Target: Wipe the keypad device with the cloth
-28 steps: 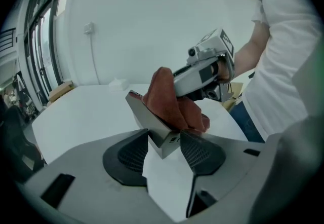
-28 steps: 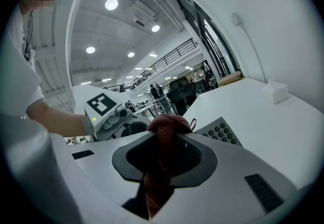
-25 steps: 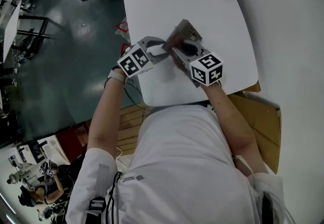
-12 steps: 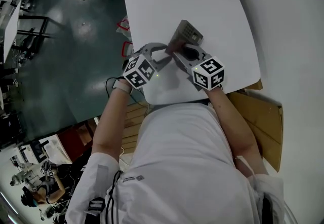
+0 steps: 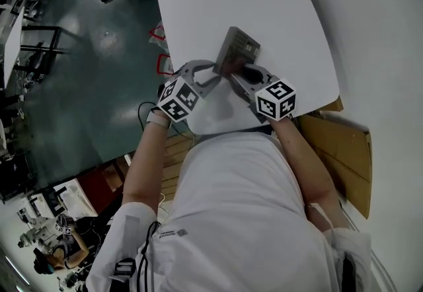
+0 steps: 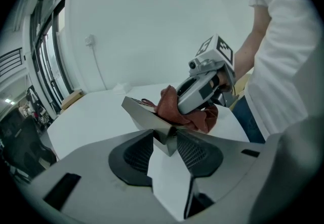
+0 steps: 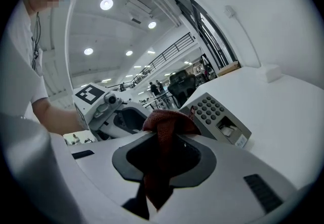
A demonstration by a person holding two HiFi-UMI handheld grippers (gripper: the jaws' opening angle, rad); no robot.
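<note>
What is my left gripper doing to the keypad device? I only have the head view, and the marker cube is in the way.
Observer: In the left gripper view, the left gripper has the near corner of the keypad device between its two pads. The jaws have just been closing on it.
Operator: Is the cloth properly gripped on the other side?
Observer: Yes. The right gripper is shut on the reddish-brown cloth, and a tail of it hangs down between the jaws.
Operator: Where does the cloth meet the device?
Observer: The bunched end lies on the top face beside the number keys, which show uncovered in the right gripper view.
</note>
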